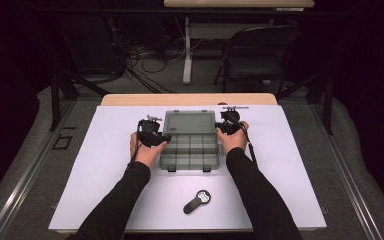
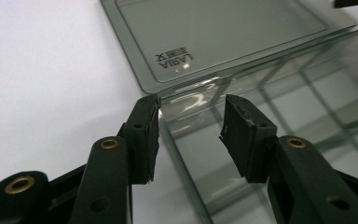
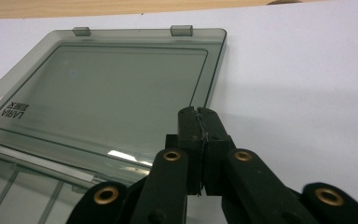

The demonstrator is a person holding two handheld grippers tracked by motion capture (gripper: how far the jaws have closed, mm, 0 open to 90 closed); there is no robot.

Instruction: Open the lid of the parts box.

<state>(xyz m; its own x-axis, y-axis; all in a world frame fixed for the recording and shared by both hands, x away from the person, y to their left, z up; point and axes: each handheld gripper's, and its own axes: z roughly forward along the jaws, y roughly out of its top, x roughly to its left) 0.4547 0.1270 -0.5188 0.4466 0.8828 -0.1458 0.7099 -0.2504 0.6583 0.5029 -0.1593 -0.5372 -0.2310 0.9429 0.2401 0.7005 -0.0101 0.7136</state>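
the left gripper [image 2: 189, 133] is nearest, its jaws standing apart astride the near corner of the clear plastic box [image 2: 270, 140], one pad outside the wall and one over the first compartment, neither pressing on it. the right gripper [image 3: 199, 140] has its jaws shut together with nothing between them, resting at the edge of the box's open lid [image 3: 116, 88], which lies flat on the worktop [image 3: 298, 70] just beyond and to the left of its tips.

the risk, as i judge it, is at the left gripper: if it closes on the thin wall at an angle, the smooth plastic could slip out or the light box could skid sideways across the worktop. the right gripper's closed tips sit close to the hinge line, so a push there could drag the lid and twist the box, or the lid could swing if the box is lifted unevenly.

the box is split by a grid of dividers into small compartments, and every one i can see looks empty. the lid carries a printed label and two clasps on its far edge. a small black tool [image 1: 197, 201] lies well behind both grippers, near the person's elbows.
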